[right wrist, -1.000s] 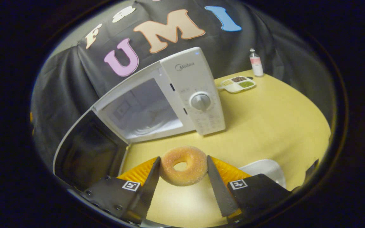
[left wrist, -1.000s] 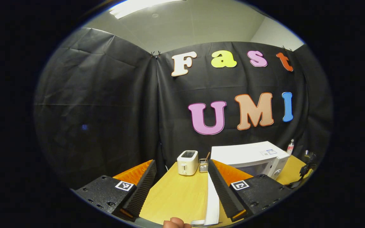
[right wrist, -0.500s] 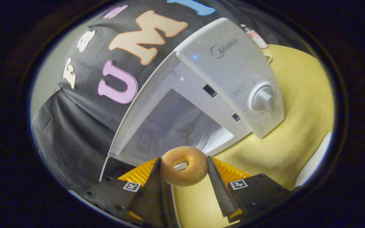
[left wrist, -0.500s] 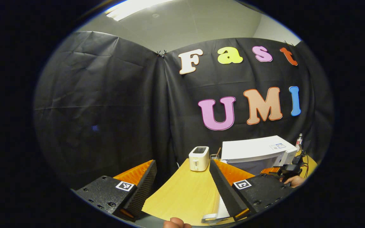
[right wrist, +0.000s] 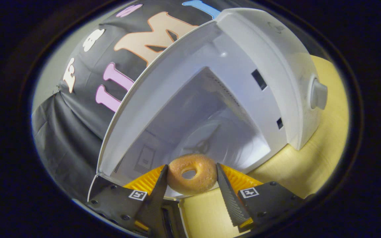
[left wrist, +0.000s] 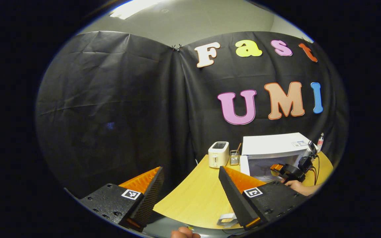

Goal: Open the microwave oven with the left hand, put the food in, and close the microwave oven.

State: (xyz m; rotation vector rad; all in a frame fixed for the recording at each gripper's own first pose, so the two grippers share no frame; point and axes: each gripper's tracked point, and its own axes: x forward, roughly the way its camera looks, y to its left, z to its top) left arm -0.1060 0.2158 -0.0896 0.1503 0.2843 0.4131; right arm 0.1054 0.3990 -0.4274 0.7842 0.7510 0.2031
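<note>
My right gripper (right wrist: 189, 185) has both fingers pressed on the doughnut (right wrist: 192, 173), held at the mouth of the open microwave (right wrist: 210, 109); the right gripper view looks straight into the white cavity. My left gripper (left wrist: 190, 185) stands wide apart with nothing in it, back over the near table (left wrist: 193, 198). The left gripper view shows the toaster (left wrist: 218, 154) left of the microwave.

Wooden table (left wrist: 197, 198) carries toaster (left wrist: 218, 154), microwave (left wrist: 273, 150) (door open), bottle (left wrist: 319, 142).
</note>
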